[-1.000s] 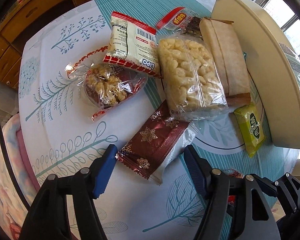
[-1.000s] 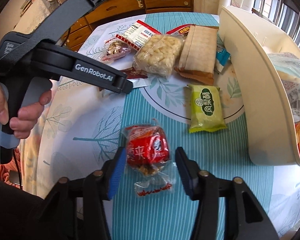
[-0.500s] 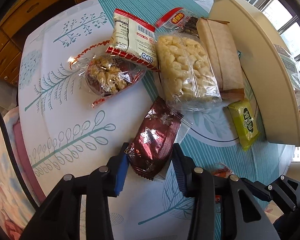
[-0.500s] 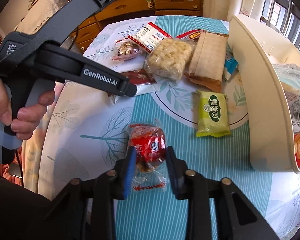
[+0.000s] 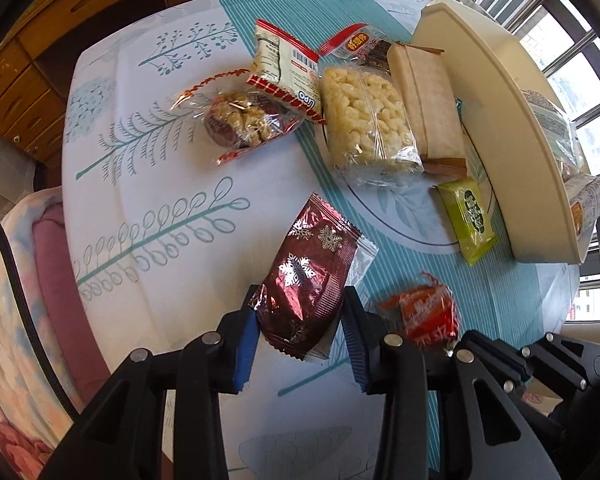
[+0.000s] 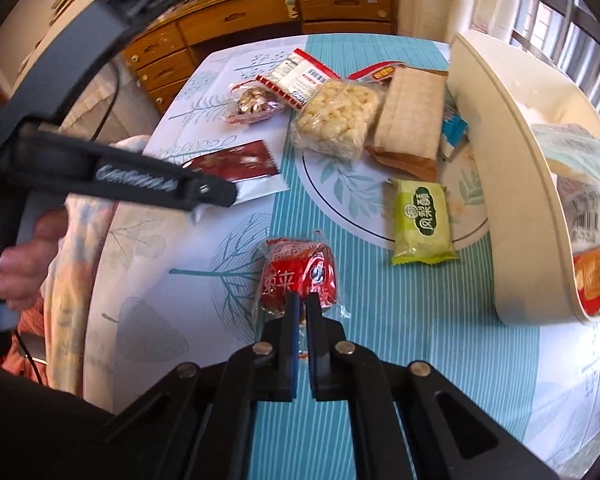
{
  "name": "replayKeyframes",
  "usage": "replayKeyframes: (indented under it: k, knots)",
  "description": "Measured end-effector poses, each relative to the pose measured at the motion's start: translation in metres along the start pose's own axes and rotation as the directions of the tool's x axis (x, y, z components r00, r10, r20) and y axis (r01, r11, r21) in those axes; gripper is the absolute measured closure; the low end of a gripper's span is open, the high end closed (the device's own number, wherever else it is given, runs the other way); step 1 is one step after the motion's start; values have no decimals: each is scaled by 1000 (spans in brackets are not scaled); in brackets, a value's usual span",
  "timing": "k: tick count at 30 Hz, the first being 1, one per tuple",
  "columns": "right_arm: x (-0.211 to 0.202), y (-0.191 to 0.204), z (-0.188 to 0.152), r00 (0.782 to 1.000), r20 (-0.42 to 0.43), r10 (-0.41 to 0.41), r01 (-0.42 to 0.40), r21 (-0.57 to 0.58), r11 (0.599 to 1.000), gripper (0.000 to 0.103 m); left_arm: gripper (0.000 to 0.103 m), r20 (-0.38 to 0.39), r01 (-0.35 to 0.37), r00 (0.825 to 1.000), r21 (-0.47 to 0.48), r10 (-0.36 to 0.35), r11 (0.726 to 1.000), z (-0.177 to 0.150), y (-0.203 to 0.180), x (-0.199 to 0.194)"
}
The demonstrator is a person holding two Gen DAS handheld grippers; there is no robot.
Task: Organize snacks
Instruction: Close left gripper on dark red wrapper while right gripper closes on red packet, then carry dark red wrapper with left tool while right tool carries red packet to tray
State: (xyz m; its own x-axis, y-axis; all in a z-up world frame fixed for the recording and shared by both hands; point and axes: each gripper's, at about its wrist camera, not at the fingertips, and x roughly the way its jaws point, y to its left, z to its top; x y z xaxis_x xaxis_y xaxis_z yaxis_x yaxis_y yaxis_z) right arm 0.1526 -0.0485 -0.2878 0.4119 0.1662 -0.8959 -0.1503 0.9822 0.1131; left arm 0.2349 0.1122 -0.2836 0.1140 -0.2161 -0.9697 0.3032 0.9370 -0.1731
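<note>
The left gripper [image 5: 300, 332], jaws closing, pinches a dark red snowflake packet [image 5: 314, 276] lifted off the table [image 5: 148, 184]. The right gripper [image 6: 302, 312], pressed nearly together, nips the clear wrapper edge of a red candy bag [image 6: 298, 276] lying on the tablecloth. Beyond the candy bag lies a green packet [image 6: 422, 220]; right of that, the cream basket [image 6: 512, 184] holds more snacks.

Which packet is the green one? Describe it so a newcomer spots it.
Start at the cream basket on the table's window side. Beside its wall, on the cloth's printed ring, lies the green packet. It is the only lime-green wrapper, with a dark oval label, below the tan packet.
</note>
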Motion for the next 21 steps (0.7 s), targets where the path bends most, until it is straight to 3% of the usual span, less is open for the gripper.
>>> replayKeyframes:
  k: [5,8,13,16,21]
  knots:
    - [-5,-7,-1,1000,-10,8,-8,62,998,97,66,10,10,1000,-25,-10,1000,-19,7,-20]
    - [-4,-11,1,1000,-25,18,-16,94,995,77,66,28,21,999,-40,-20,999,-31,10,-35]
    - [3,-15,6,997,-74,37,-26,145,989,71,66,58,49,997,-75,-45,996,-39,15,-55]
    - [6,-15,9,995,-90,45,-30,160,987,57,66,73,66,996,-99,-58,993,-44,18,-66]
    - [18,-8,15,991,-133,-2,18,119,993,55,66,95,80,993,-136,-68,987,-47,23,-72]
